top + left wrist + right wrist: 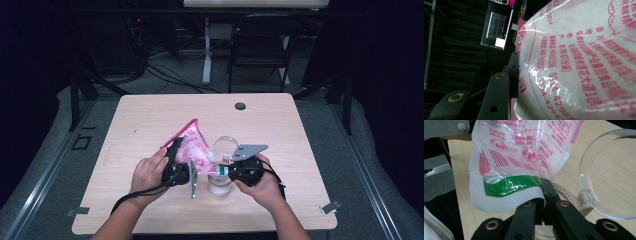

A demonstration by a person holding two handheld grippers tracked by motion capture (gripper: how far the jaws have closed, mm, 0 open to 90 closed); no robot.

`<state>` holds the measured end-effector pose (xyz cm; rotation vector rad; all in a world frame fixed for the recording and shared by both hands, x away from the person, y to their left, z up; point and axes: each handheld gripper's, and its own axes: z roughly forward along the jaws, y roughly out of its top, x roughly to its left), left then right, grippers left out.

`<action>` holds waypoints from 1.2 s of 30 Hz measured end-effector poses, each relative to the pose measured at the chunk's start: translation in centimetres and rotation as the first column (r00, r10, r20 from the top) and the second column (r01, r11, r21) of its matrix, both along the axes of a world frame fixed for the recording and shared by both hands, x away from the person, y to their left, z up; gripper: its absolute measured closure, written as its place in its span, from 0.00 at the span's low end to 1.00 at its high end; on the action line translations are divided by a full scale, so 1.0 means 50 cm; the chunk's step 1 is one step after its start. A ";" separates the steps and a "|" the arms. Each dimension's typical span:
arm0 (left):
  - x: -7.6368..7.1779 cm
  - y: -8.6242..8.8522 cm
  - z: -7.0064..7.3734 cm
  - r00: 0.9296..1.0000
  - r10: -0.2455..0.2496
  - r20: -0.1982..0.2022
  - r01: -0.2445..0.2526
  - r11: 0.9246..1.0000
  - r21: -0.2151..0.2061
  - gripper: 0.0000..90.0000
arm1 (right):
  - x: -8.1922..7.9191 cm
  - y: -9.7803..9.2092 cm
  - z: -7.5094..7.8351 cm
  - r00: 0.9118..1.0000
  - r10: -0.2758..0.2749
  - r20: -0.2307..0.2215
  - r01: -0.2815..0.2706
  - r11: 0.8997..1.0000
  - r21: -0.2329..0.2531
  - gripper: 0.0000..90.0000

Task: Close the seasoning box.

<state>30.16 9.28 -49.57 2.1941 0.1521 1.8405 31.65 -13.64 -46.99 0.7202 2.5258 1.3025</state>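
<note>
The tabletop (150, 120) is pale wood-grain laminate with rounded corners and a dark round cable grommet (240, 106) near the middle of its far edge. It stands on grey floor in a dim room hung with black curtains. Beyond the far edge are a black folding chair (260, 47), a white desk leg (206, 50) and loose cables (165, 75) on the floor. In the left gripper view a lit monitor (497, 27) hangs in the dark background.

Toward the near edge, about midway along it, a clear plastic bag of white granules (192, 142) with red and pink printing is held tilted above the tabletop, its pink top corner pointing to the far side. The left gripper (175, 165) is clamped on the bag's left side; in its own view one black jaw presses against the full bag (579, 60). The right gripper (227, 170) is closed on the bag's lower corner, and its own view shows both jaws pinching the white edge below a green band (509, 186).

Just right of the bag stands a clear glass jar (220, 182) with its hinged clear lid (609, 172) swung open; the jar's pale rim (566, 192) lies directly beneath the pinched corner. The bag and both hands crowd closely around the jar, hiding part of it.
</note>
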 end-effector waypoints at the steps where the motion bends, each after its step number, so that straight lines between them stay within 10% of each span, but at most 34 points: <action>1: 0.000 0.000 0.000 1.000 -0.001 0.000 0.001 1.000 0.000 0.70 | 0.000 0.000 0.000 1.000 0.000 0.001 0.000 1.000 -0.003 1.00; 36: -0.001 -0.006 0.007 1.000 -0.016 0.020 0.016 1.000 0.021 0.70 | 0.001 -0.007 0.000 1.000 -0.008 0.002 0.008 1.000 0.000 1.00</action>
